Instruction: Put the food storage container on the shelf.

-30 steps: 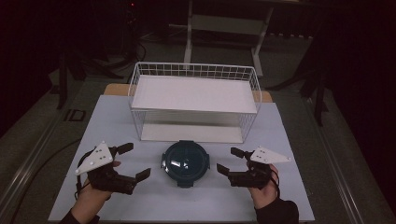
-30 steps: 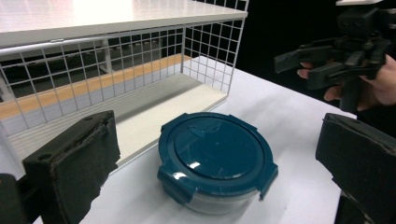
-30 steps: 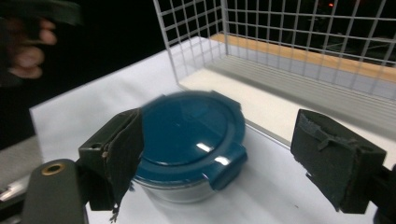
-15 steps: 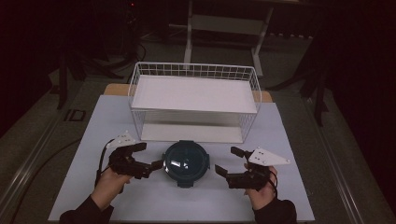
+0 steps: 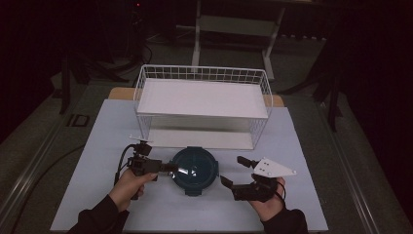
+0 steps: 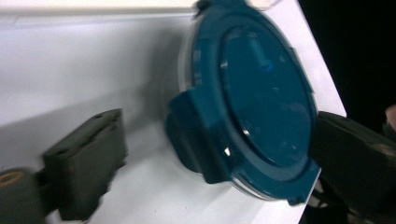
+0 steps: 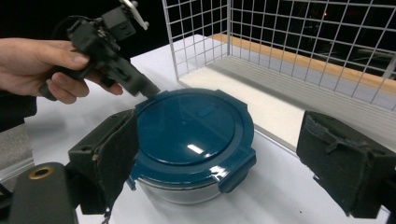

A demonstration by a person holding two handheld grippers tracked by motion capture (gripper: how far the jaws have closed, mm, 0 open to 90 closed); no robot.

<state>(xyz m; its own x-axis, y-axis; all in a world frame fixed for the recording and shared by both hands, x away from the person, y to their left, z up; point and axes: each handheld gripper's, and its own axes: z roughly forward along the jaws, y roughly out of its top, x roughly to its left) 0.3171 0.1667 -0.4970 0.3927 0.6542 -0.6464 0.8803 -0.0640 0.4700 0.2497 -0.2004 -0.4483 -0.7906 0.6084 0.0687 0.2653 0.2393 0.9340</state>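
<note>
Round container (image 5: 194, 169) with dark teal snap-on plastic lid and clear glass-like body, set on the white tabletop (image 5: 97, 146) near the front edge, just in front of the white wire basket (image 5: 202, 105). Lid seated, latch tabs folded down at the rim. Left gripper (image 5: 165, 167) held in the left hand (image 5: 127, 185), tilted in from the container's left, jaws apart and straddling the lid's rim; in the left gripper view one jaw over the table beside a latch tab, the other beyond the lid's far edge; contact with the lid hard to judge. Right gripper (image 5: 234, 171) in the right hand (image 5: 267, 204), jaws spread wide, just right of the container and clear of it.
</note>
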